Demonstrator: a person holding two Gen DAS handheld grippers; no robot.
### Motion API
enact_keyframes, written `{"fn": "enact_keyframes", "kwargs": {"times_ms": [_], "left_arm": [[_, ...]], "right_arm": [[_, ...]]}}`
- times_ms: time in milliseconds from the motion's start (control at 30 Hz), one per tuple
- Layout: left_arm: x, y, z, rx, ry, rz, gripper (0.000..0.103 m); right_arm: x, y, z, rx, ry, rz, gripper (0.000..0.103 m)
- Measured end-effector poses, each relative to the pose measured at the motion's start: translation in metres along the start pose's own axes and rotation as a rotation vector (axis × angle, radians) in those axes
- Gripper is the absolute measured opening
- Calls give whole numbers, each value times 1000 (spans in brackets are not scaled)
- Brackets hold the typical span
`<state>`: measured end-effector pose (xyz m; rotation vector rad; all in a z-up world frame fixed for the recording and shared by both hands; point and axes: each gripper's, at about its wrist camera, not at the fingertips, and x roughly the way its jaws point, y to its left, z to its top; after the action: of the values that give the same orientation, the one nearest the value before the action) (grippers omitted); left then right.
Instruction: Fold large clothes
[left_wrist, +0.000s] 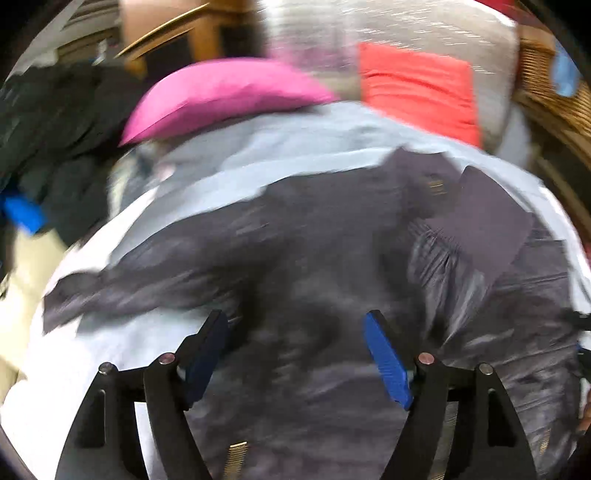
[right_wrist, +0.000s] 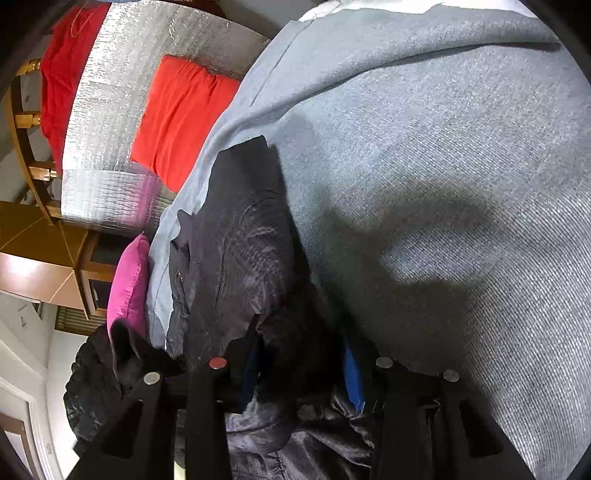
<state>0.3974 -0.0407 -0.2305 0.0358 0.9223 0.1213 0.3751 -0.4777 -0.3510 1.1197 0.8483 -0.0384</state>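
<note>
A dark shiny jacket (left_wrist: 314, 221) lies spread on a light grey cover (left_wrist: 295, 147). The left wrist view is blurred. My left gripper (left_wrist: 295, 317) hovers over the jacket's middle with its blue pads (left_wrist: 388, 365) wide apart and nothing clamped between them. In the right wrist view the jacket (right_wrist: 240, 240) stretches away along the grey cover (right_wrist: 443, 147). My right gripper (right_wrist: 303, 354) is shut on a bunched fold of the jacket's near edge. One blue pad (right_wrist: 352, 376) shows beside the gathered fabric, while the other is mostly hidden by it.
A pink pillow (left_wrist: 221, 96) and a red cushion (left_wrist: 417, 85) lie beyond the jacket, against a silver quilted sheet (right_wrist: 122, 74). A heap of black clothing (left_wrist: 55, 129) sits to the left. A wicker piece (left_wrist: 554, 103) stands at the right, a wooden chair (right_wrist: 29, 122) farther off.
</note>
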Motion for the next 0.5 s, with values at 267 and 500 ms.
{"fn": "enact_keyframes", "kwargs": {"times_ms": [267,500], "left_arm": [[-5,-18,6,-43,46,-163,83],[0,-127,53,158,4,-80,87]], "right_arm": [[-8,10,0,-3,-21,5,63],[-1,10,5,-11,3,-17,67]]}}
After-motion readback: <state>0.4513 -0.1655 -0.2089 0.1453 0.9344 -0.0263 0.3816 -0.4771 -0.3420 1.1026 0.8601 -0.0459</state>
